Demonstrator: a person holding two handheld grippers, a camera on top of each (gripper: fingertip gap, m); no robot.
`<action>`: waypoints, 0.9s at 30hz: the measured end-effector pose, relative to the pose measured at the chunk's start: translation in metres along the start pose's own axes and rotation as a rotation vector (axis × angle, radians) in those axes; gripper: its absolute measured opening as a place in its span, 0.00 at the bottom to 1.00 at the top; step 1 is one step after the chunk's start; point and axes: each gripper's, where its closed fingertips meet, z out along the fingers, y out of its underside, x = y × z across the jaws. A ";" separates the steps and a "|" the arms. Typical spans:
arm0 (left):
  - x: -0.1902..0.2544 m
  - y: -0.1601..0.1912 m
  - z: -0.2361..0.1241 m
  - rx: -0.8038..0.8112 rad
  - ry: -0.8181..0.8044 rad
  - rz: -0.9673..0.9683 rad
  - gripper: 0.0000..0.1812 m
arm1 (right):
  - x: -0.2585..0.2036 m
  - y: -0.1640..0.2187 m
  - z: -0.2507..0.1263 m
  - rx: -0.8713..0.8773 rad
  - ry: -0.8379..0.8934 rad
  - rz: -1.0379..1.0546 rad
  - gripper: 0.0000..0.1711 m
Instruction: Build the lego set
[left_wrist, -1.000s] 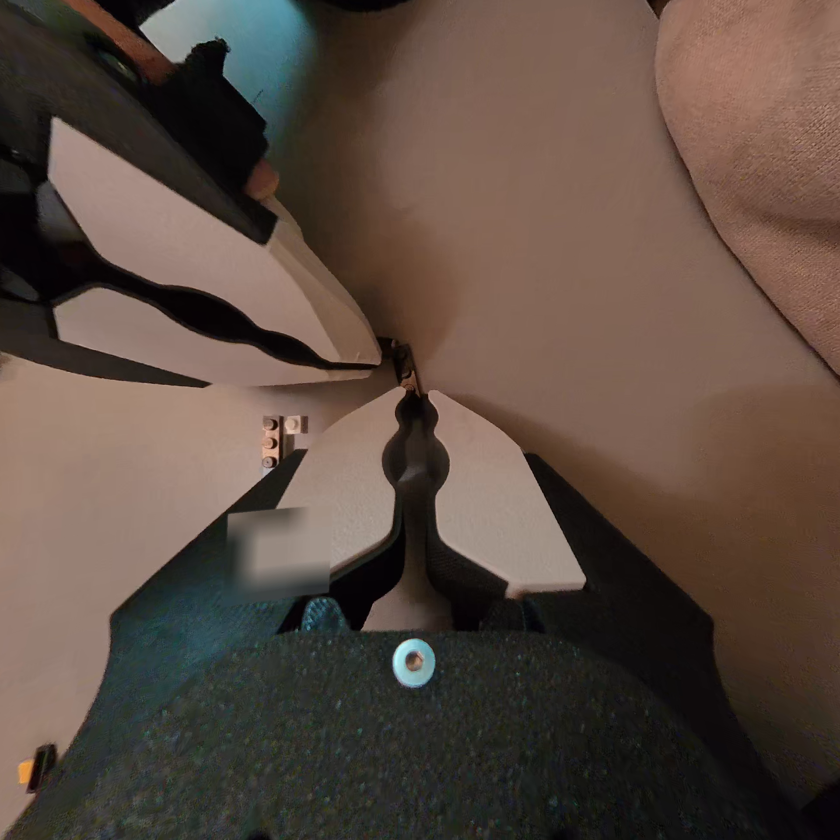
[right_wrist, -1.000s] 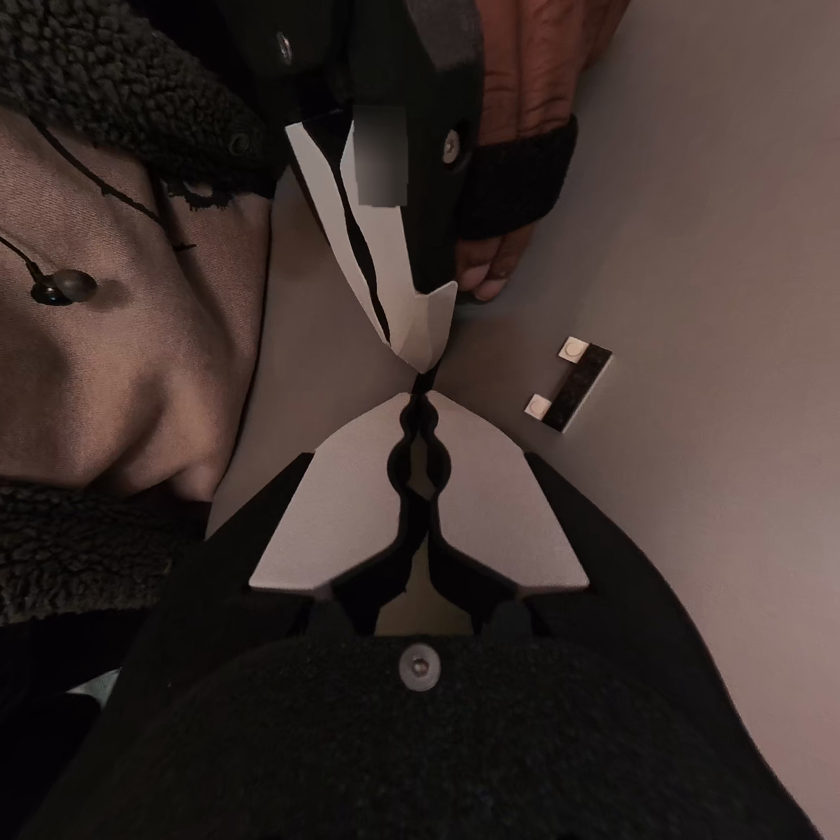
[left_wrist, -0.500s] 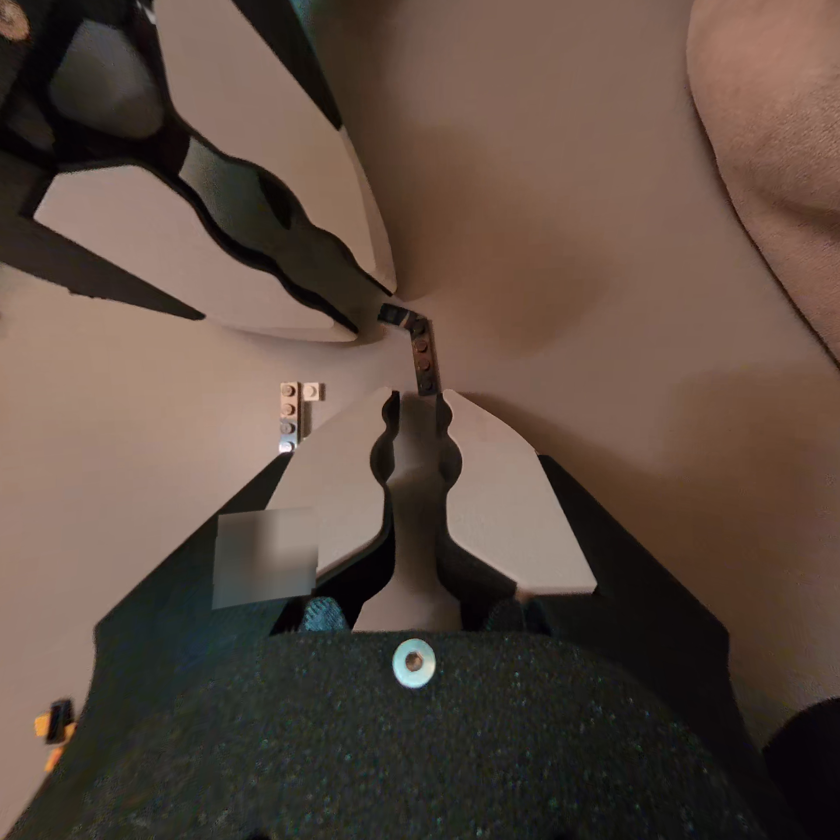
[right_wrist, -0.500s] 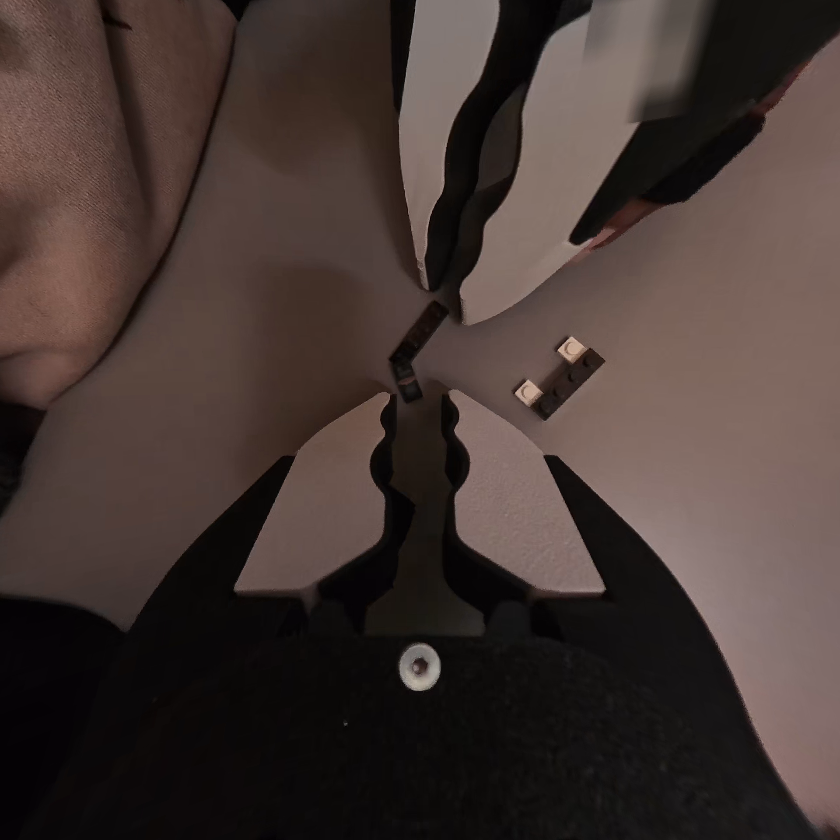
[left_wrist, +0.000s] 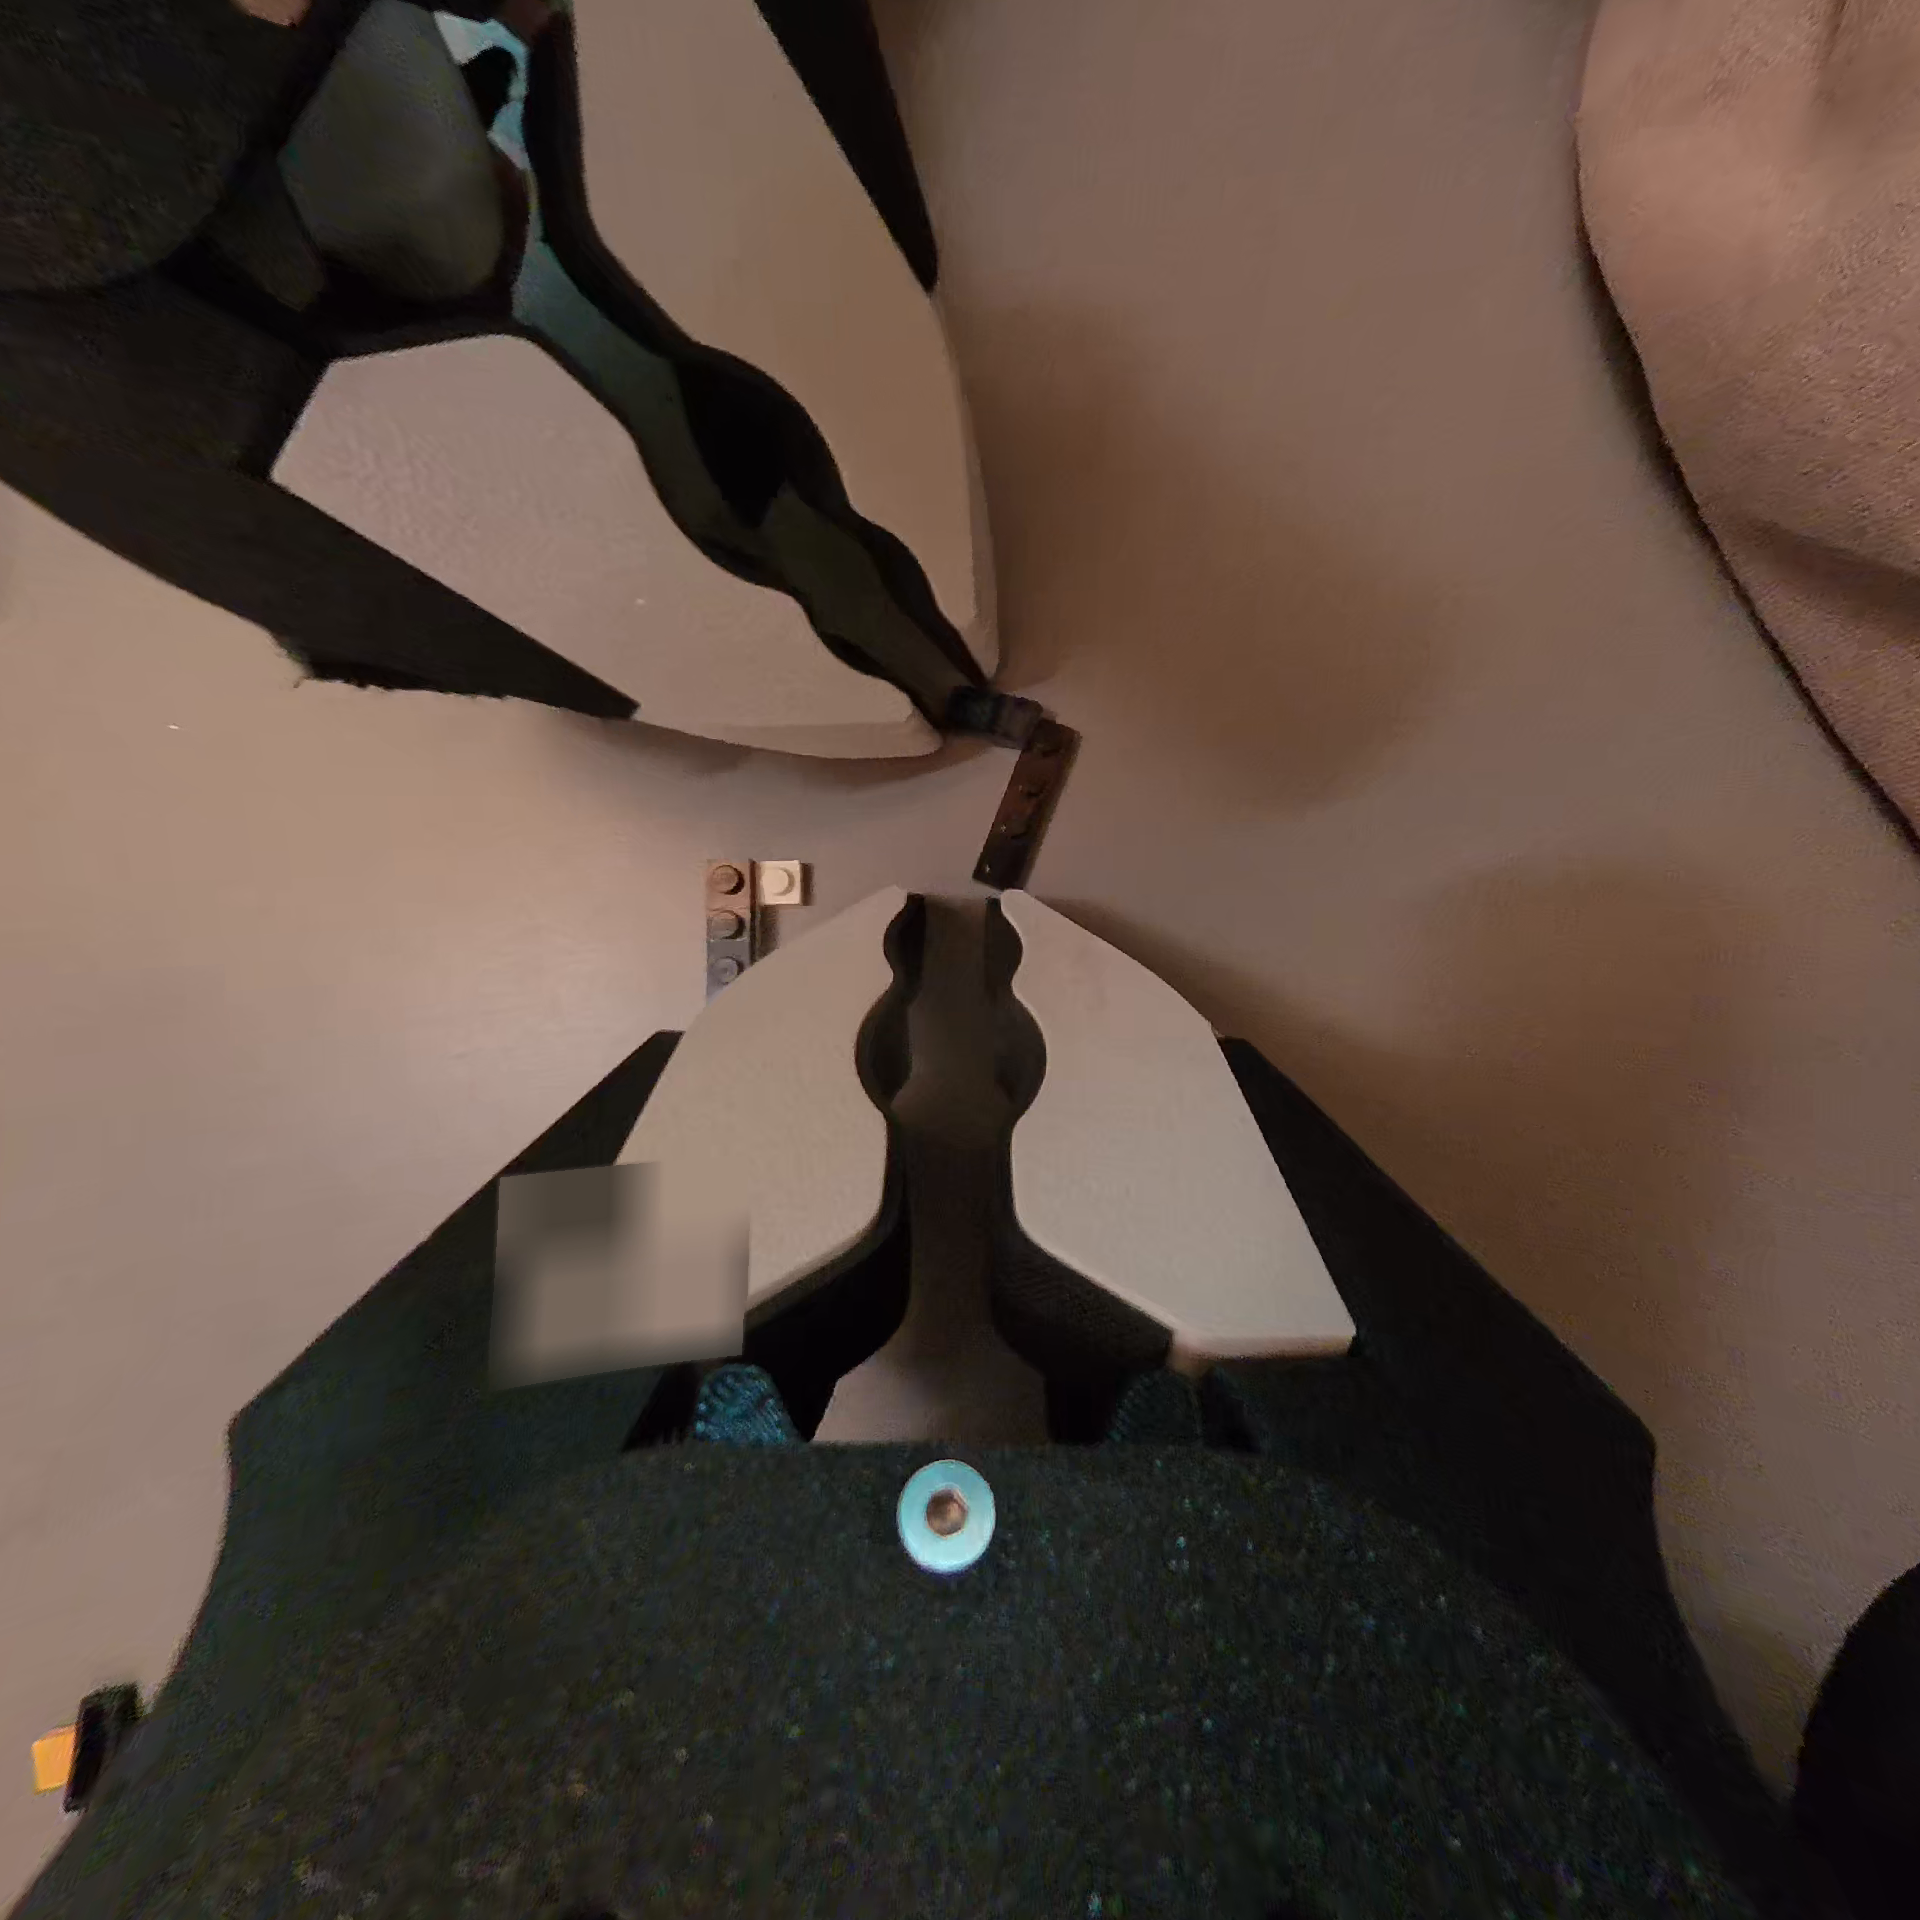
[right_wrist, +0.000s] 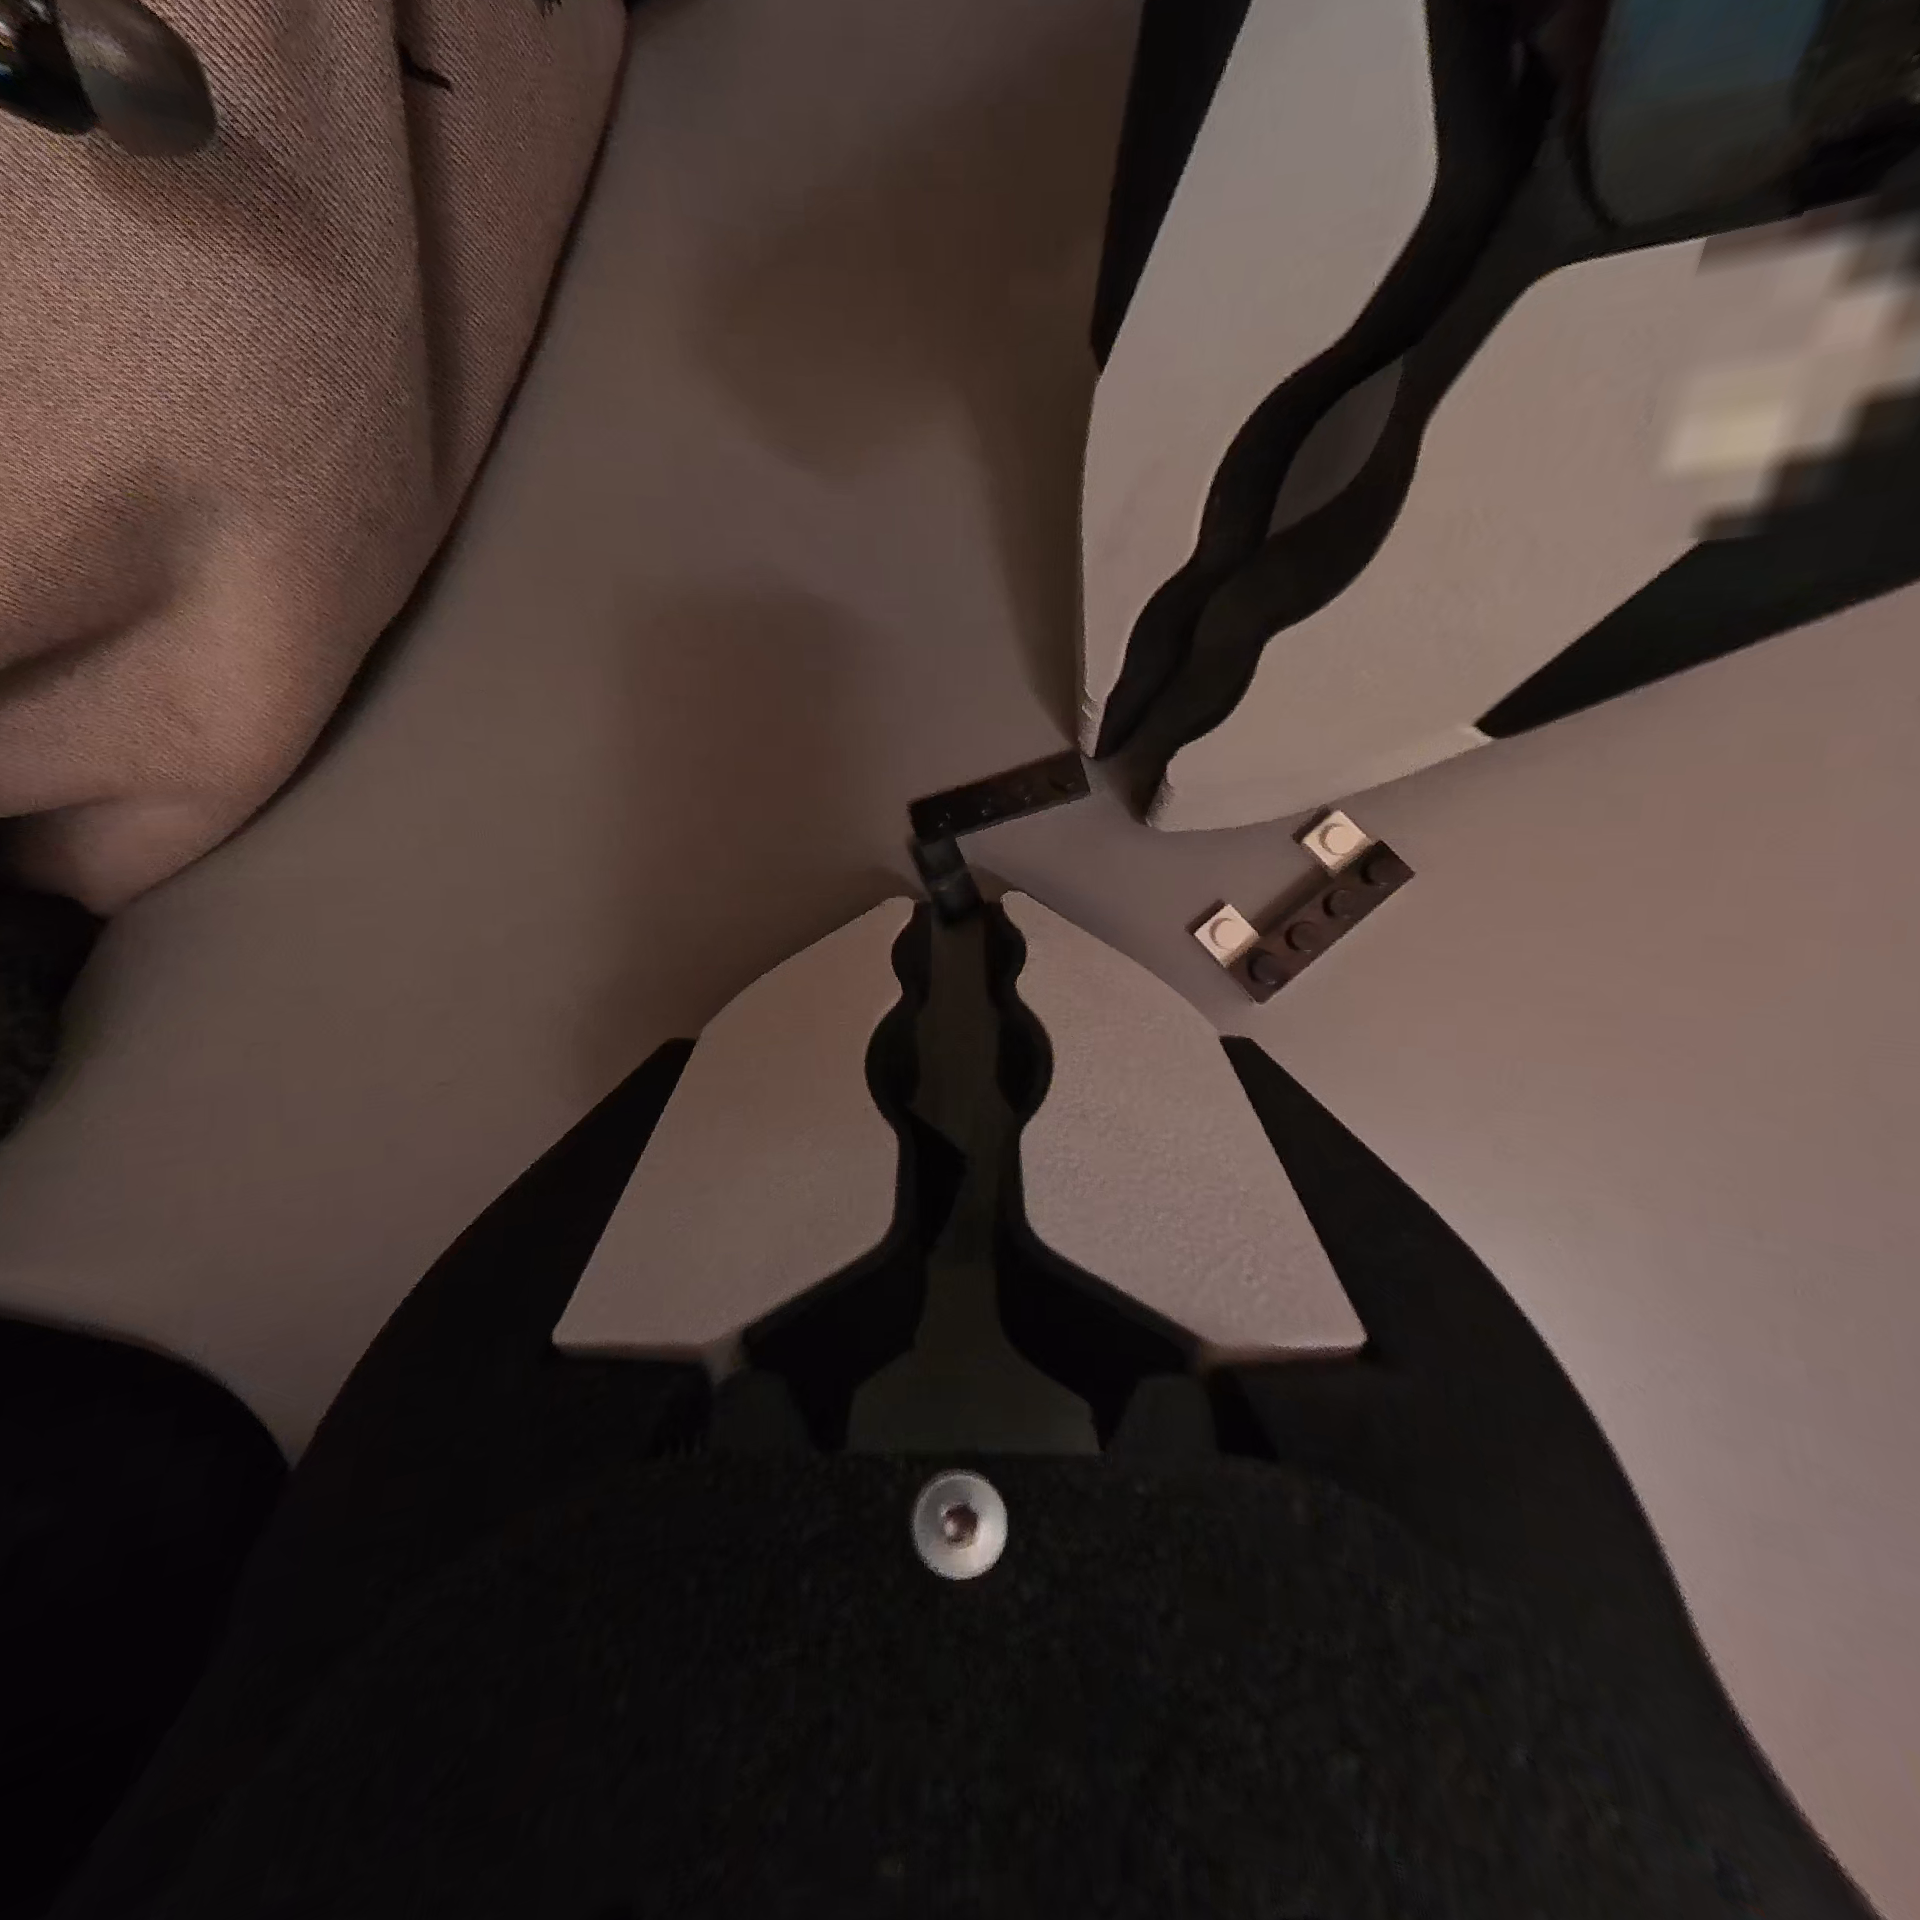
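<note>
A thin black lego plate (left_wrist: 1027, 821) joins a small black piece (left_wrist: 985, 713) in an L shape, low over the table. My right gripper (right_wrist: 956, 906) is shut on the small black piece (right_wrist: 945, 878); the plate (right_wrist: 1000, 805) sticks out to the right of it. My left gripper (left_wrist: 951, 906) is narrowly open and empty, its tips just short of the plate's near end. In the right wrist view the left gripper (right_wrist: 1127, 779) stands at the plate's far end. In the left wrist view the right gripper (left_wrist: 966, 707) comes in from the upper left.
A second black plate with two white 1x1 pieces (right_wrist: 1304, 914) lies on the table close by, partly hidden by my left finger in the left wrist view (left_wrist: 743, 914). A small orange and black piece (left_wrist: 62, 1756) lies far left. A person's beige clothing (right_wrist: 208, 364) borders the table.
A second ago both grippers were shut tip to tip on the black parts. Both then opened and drew back. Now the right has closed on the small black piece and the left gap has narrowed.
</note>
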 end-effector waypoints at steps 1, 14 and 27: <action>-0.001 0.000 0.000 0.006 -0.003 -0.003 0.06 | -0.001 0.000 0.000 0.001 -0.003 -0.002 0.06; 0.007 -0.005 -0.008 0.037 -0.043 -0.026 0.06 | -0.001 -0.006 0.002 0.026 -0.001 -0.023 0.07; 0.013 -0.006 -0.007 0.056 -0.065 -0.064 0.05 | -0.007 -0.005 0.006 -0.011 -0.078 -0.072 0.05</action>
